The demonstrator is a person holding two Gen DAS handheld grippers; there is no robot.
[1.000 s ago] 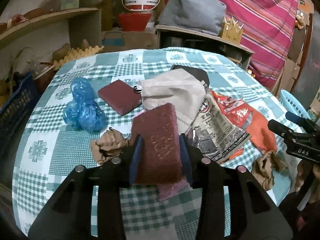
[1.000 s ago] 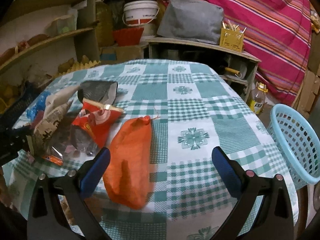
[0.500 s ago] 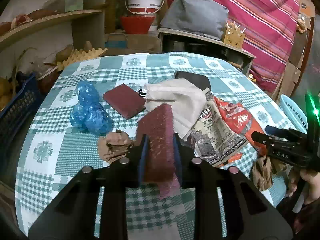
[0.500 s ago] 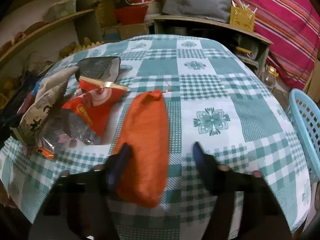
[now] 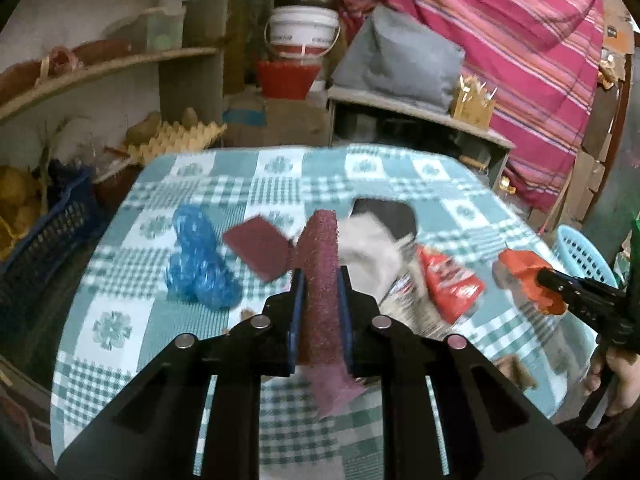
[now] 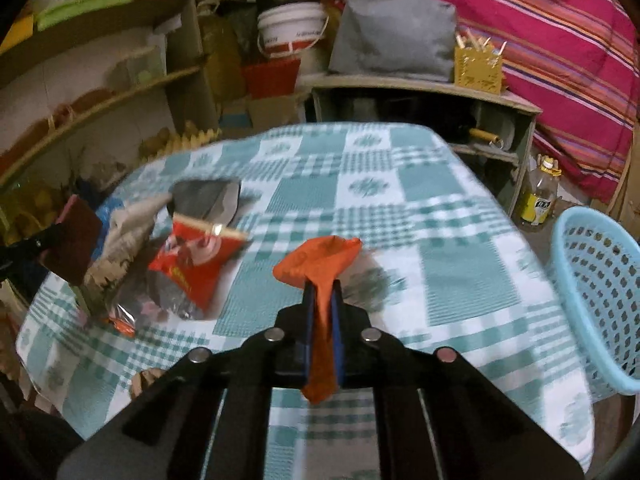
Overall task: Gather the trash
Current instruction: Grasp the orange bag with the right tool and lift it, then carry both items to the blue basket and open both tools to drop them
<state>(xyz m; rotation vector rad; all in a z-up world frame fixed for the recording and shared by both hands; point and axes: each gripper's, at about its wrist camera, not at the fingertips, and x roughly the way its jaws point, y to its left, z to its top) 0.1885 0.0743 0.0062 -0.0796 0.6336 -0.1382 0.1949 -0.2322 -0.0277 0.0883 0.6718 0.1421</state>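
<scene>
My left gripper [image 5: 320, 280] is shut on a maroon scouring pad [image 5: 322, 256] and holds it above the checked tablecloth [image 5: 276, 184]; the pad also shows at the left of the right wrist view [image 6: 76, 240]. My right gripper [image 6: 321, 292] is shut on an orange bag [image 6: 320, 264], lifted off the cloth; the bag also shows in the left wrist view [image 5: 524, 276]. On the table lie a blue plastic bag [image 5: 196, 264], a second maroon pad [image 5: 256, 248], a beige cloth bag [image 5: 368, 248] and a red snack wrapper [image 6: 196, 256].
A light blue plastic basket [image 6: 600, 300] stands off the table's right edge. A printed wrapper [image 6: 116, 264] and a dark pouch [image 6: 208, 196] lie near the wrapper. Shelves [image 5: 112, 68], a white bucket [image 5: 302, 32] and a low cabinet [image 6: 420, 92] stand behind the table.
My right gripper closed on the orange bag and lifted it off the table. My left gripper squeezed tighter on the maroon pad and raised it higher.
</scene>
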